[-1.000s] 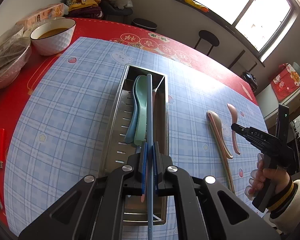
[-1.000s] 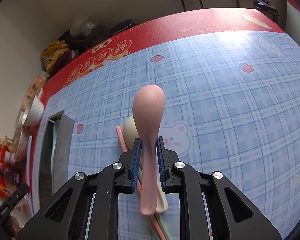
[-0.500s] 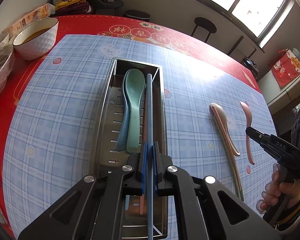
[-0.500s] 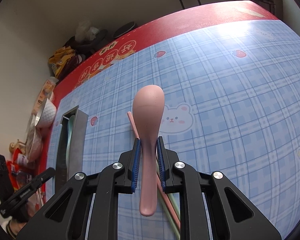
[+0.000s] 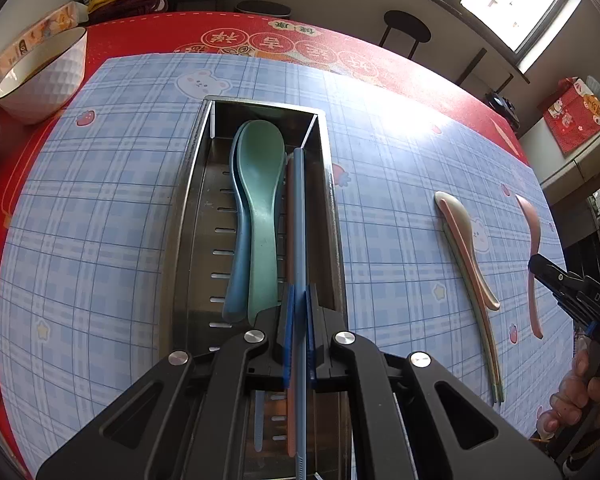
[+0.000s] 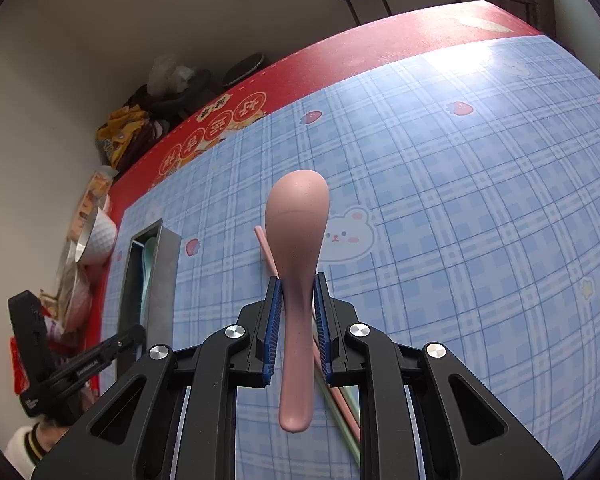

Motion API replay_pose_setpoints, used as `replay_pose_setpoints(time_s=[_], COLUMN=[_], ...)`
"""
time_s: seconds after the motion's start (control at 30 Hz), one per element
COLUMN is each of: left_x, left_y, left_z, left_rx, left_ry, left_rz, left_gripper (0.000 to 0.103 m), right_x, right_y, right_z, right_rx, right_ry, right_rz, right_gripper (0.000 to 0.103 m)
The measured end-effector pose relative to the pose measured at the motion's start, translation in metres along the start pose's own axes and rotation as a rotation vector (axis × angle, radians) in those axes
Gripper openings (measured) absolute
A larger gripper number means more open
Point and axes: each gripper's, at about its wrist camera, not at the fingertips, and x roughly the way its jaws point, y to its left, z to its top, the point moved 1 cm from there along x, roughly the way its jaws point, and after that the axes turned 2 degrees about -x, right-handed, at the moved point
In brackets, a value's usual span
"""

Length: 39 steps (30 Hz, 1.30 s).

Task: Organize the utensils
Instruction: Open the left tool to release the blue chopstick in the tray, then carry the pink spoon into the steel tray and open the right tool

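1. Left gripper (image 5: 297, 304) — jaws are clamping a blue chopstick (image 5: 298, 216), hovering over the steel tray (image 5: 188, 208).
2. Tray is holding a green spoon (image 5: 260, 184) stacked on a blue spoon (image 5: 233, 280).
3. Right gripper (image 6: 297, 300) — jaws are pinching a pink spoon (image 6: 296, 240), raised above the checked mat (image 6: 460, 220).
4. Beige spoon (image 5: 466, 236) is lying on the mat, right of the tray.

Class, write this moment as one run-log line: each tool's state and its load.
left tool: shut on blue chopstick, over metal tray | right tool: shut on pink spoon
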Motion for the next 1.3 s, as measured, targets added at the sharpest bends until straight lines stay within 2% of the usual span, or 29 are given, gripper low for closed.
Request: replay_pose_setpoints(time_s=[0.47, 0.7, 0.87, 1.07, 1.17, 1.2, 1.23, 1.3], left_x=[0.014, 0.004, -0.013, -0.041, -0.053, -0.057, -0.062, -0.068], left_y=[0.005, 0.003, 0.007, 0.019, 0.028, 0.031, 0.034, 0.040], left_z=[0.007, 0.008, 0.009, 0.008, 0.006, 0.005, 0.004, 0.003], left_rx=[-0.019, 0.008, 0.006, -0.001, -0.002, 0.004, 0.005, 0.001], left_ry=[0.040, 0.029, -0.004, -0.064, -0.090, -0.099, -0.109, -0.122], left_rz=[-0.005, 0.012, 0.022, 0.033, 0.036, 0.032, 0.035, 0.042], left_gripper=[0.006, 0.008, 0.022, 0.044, 0.059, 0.068, 0.073, 0.075], right_x=[-0.009, -0.007, 0.002, 0.021, 0.037, 0.042, 0.047, 0.056], right_y=[-0.005, 0.003, 0.018, 0.053, 0.078, 0.087, 0.096, 0.115], right_z=[-0.004, -0.002, 0.001, 0.004, 0.005, 0.005, 0.005, 0.005], right_rx=[0.021, 0.007, -0.017, -0.081, -0.118, -0.129, -0.140, -0.162], right_ry=[-0.010, 0.004, 0.022, 0.067, 0.102, 0.113, 0.122, 0.140], right_rz=[-0.015, -0.005, 0.015, 0.054, 0.081, 0.091, 0.105, 0.131], right_gripper=[0.017, 0.017, 0.017, 0.017, 0.017, 0.017, 0.017, 0.017])
